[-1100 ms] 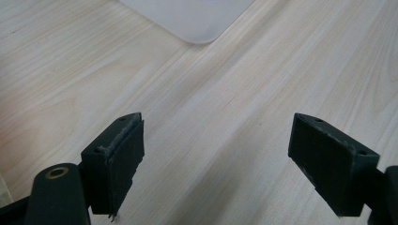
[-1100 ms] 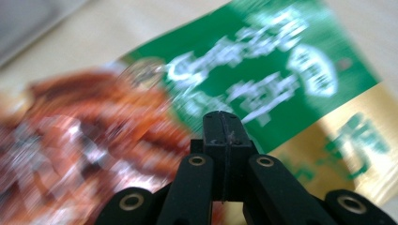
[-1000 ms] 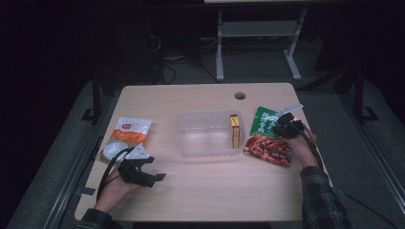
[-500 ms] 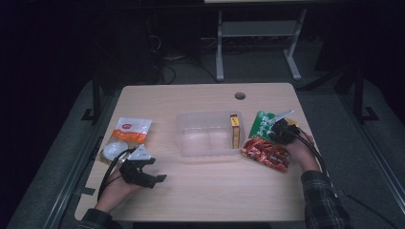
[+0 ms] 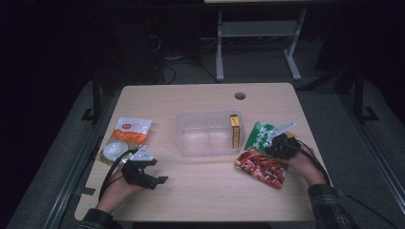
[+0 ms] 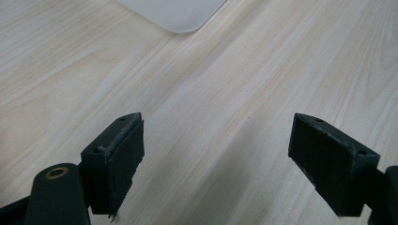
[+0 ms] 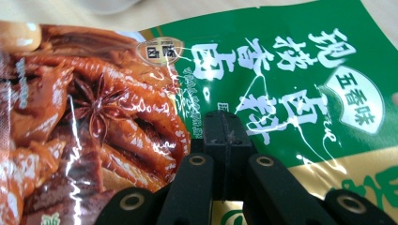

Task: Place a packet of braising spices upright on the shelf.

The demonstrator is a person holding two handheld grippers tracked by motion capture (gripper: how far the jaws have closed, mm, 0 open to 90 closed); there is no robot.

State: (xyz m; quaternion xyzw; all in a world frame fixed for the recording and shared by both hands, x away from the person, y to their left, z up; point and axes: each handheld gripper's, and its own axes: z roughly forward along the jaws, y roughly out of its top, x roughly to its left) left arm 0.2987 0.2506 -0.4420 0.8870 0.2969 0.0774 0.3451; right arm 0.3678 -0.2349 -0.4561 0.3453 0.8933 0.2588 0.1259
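Right gripper (image 5: pixel 276 144) sits over the green-and-red snack pouch (image 5: pixel 261 155) in the high view, just right of the clear container (image 5: pixel 206 136), which has a yellow box (image 5: pixel 234 132) standing inside at its right end. Left gripper (image 5: pixel 152 174) rests near the table's (image 5: pixel 191 100) front-left edge, beside an orange packet (image 5: pixel 129 135).

Left gripper view: jaws spread wide over bare wood, holding nothing.

Right gripper view: jaws pressed together against the pouch's glossy film; whether they pinch it, I cannot tell.

One item boxed, it seems; pouch and orange packet look left to go.
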